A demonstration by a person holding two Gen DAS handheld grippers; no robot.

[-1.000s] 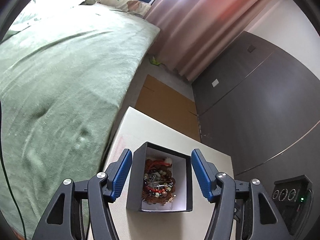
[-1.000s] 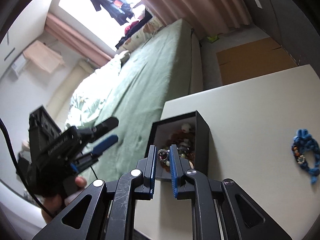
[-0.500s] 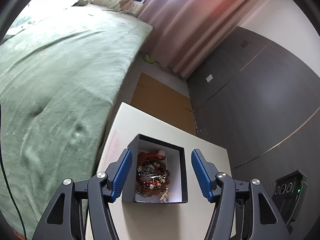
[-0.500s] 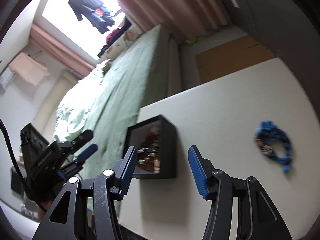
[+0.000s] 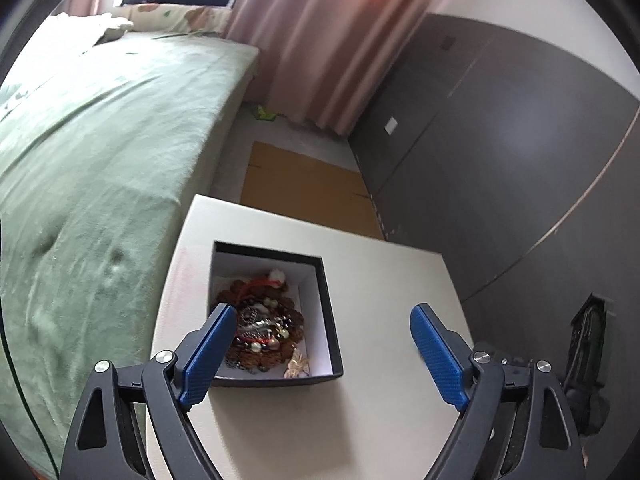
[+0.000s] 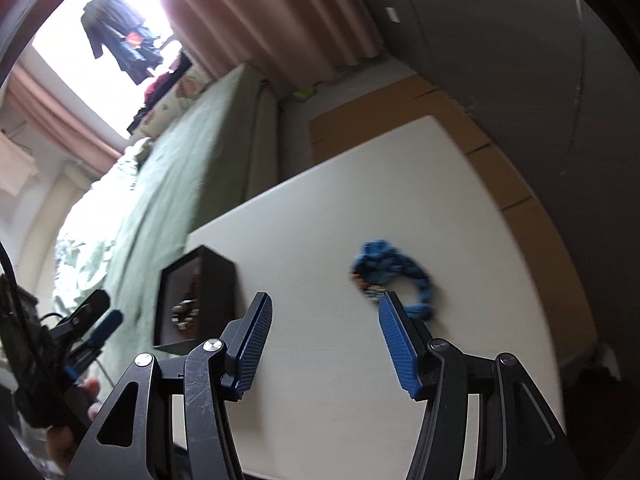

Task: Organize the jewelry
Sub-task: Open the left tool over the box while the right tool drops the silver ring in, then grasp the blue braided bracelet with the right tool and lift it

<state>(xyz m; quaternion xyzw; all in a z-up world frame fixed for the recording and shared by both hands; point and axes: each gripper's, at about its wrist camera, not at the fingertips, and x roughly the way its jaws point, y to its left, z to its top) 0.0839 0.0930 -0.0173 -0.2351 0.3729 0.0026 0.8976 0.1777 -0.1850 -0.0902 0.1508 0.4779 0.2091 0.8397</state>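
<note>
A black box (image 5: 268, 251) with a white lining stands on the white table (image 5: 400, 280) near its left edge, and a heap of beaded jewelry (image 5: 264, 328) fills it. My left gripper (image 5: 322, 312) hovers over the box's near side. Its jaws are opening wide, and they grip nothing. In the right wrist view the box (image 6: 216, 280) sits to the left. A blue braided bracelet (image 6: 394, 276) lies on the table (image 6: 320, 220) just beyond my right fingertip. My right gripper (image 6: 326, 300) is open with only bare tabletop between its fingers. The left gripper (image 6: 92, 320) and a hand (image 6: 76, 412) show at the far left.
A bed with a green blanket (image 5: 100, 160) runs along the table's left side. Flat cardboard (image 5: 304, 188) lies on the floor beyond the table. Dark wardrobe doors (image 5: 500, 140) stand to the right and pink curtains (image 5: 320, 40) hang at the back.
My right gripper was shut on a small beaded piece over the box. It has opened, holds nothing and has swung right to the blue bracelet. My left gripper has spread wider and the box has shifted left in its view.
</note>
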